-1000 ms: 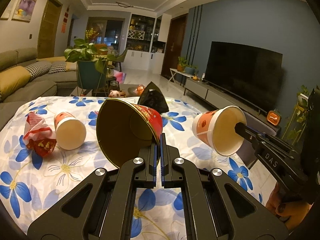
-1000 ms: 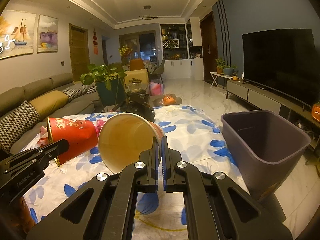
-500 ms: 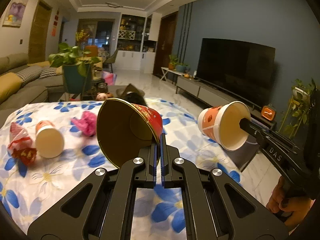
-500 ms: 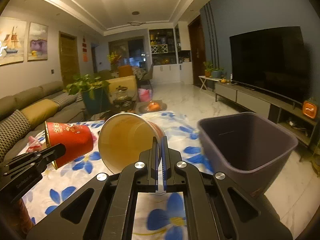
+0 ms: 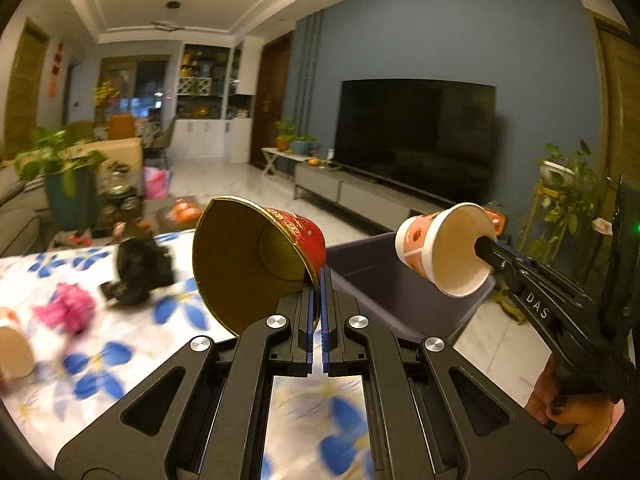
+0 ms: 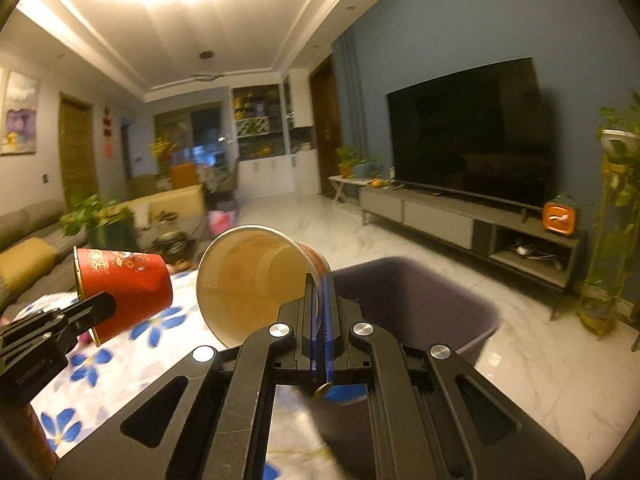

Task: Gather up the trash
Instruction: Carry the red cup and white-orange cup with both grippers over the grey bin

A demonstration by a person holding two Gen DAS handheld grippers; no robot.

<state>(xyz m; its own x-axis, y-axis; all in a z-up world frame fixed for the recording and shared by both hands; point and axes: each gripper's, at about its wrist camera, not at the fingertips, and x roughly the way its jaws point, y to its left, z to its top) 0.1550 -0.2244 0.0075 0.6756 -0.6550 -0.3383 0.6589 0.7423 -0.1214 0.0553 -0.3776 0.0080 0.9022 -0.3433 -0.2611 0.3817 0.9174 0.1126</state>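
Observation:
My left gripper (image 5: pixel 319 280) is shut on the rim of a red cup with a gold inside (image 5: pixel 248 264), held on its side above the table edge. My right gripper (image 6: pixel 319 284) is shut on the rim of an orange-and-white paper cup (image 6: pixel 248 276). In the left wrist view that paper cup (image 5: pixel 448 252) hangs over the dark purple bin (image 5: pixel 384 280), which stands on the floor past the table. The bin (image 6: pixel 420 300) lies just ahead of the right gripper. The red cup (image 6: pixel 124 284) shows at the left there.
The table wears a white cloth with blue flowers (image 5: pixel 100 360). On it lie a black crumpled bag (image 5: pixel 140 272), a pink scrap (image 5: pixel 68 312) and another paper cup (image 5: pixel 12 348). A TV stand (image 6: pixel 472 220) and potted plants (image 6: pixel 616 208) line the wall.
Both grippers have swung to the right with their cups, off the table's middle and toward the bin, which now fills more of the right wrist view. The litter on the cloth has slid left.

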